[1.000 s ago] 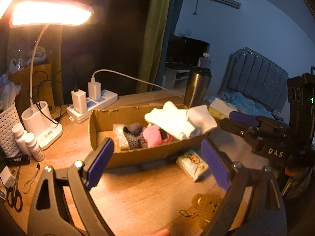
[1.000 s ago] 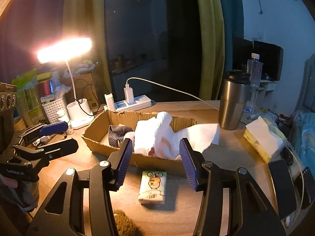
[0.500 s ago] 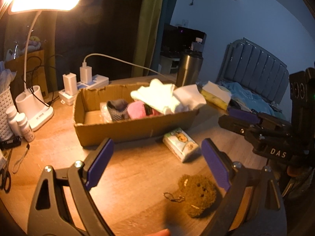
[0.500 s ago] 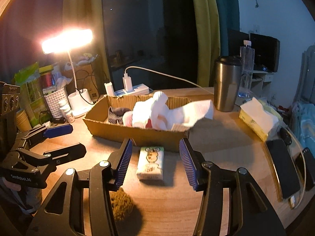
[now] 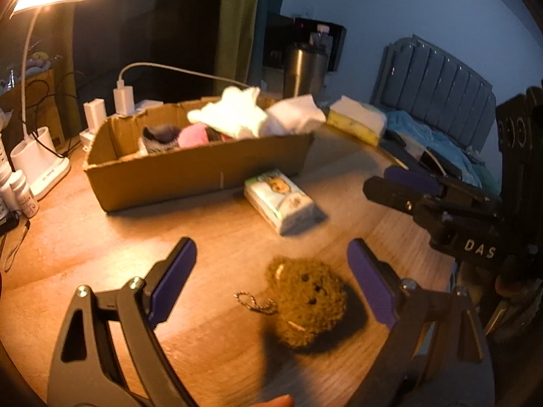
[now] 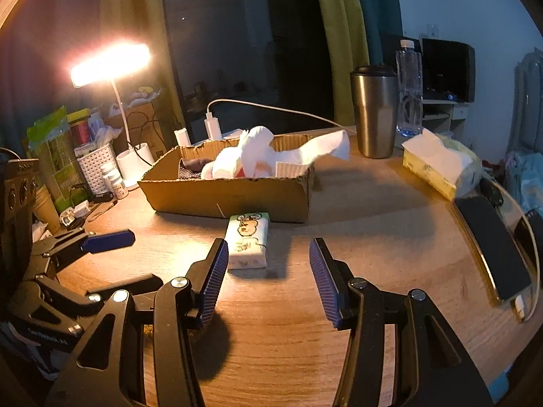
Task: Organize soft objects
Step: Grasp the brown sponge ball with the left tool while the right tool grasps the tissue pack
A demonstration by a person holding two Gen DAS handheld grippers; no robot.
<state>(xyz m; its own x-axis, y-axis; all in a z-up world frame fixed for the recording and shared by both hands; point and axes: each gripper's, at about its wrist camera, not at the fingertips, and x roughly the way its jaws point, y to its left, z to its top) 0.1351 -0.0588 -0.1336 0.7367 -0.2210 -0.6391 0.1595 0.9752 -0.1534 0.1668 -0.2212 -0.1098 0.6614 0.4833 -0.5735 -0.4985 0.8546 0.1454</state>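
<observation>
Carrying everything: the wooden tabletop [image 5: 101,254], lit from the far left by a desk lamp [image 6: 110,62].
Cardboard box [image 5: 190,173]: toward the back of the tabletop, holding white cloths [image 5: 237,115], a pink piece [image 5: 193,135] and a dark sock [image 5: 159,137] — one white cloth drapes over its right end.
Left tongs [image 5: 271,278]: released, jaws wide apart, hovering low with the brown plush toy [image 5: 305,302] between the pads but untouched.
Right tongs [image 6: 268,271]: released and empty, jaws parted, pointing at the tissue pack [image 6: 249,240].
Tissue pack: flat on the tabletop, just in front of the box.
Brown plush toy: on the tabletop, nearest the cameras — its small chain [image 5: 254,302] trails to the left.
</observation>
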